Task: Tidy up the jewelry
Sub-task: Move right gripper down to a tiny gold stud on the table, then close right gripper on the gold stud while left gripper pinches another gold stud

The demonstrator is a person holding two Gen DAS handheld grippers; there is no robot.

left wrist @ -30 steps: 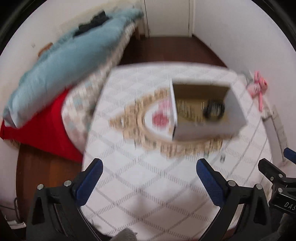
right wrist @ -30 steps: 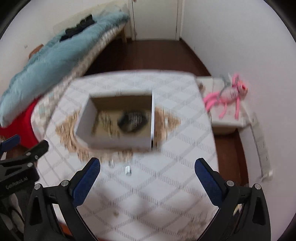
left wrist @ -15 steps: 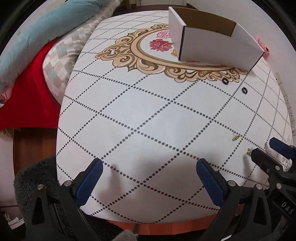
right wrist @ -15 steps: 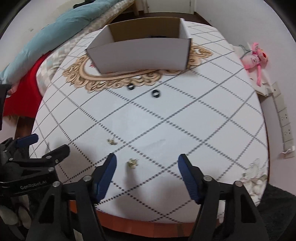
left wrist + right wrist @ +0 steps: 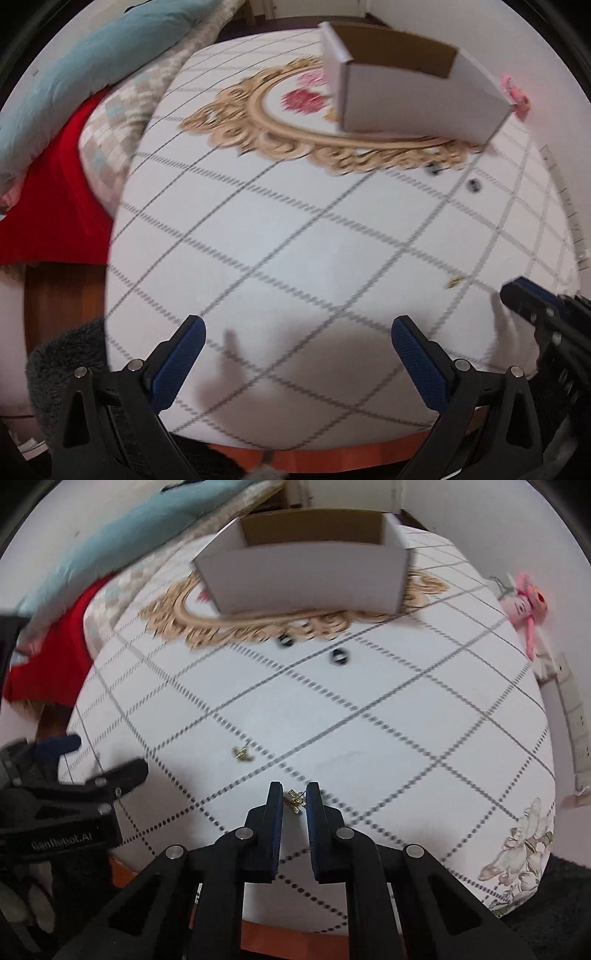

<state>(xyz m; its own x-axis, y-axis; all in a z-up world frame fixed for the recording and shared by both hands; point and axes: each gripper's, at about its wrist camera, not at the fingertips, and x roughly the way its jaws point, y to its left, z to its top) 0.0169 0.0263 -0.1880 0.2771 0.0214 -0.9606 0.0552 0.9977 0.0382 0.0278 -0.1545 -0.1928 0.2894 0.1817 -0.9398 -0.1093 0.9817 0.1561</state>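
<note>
right fingers point(image 5: 294, 800) narrowed around gold earring point(image 5: 295, 801) near table point(image 5: 406, 738) front edge; left fingers point(image 5: 297, 341) spread wide.

White walls point(image 5: 461, 502) and dark wooden floor point(image 5: 55, 295) are seen; a bed point(image 5: 110, 122) with blue quilt point(image 5: 92, 74) is set beside the patterned desk point(image 5: 369, 738).
</note>
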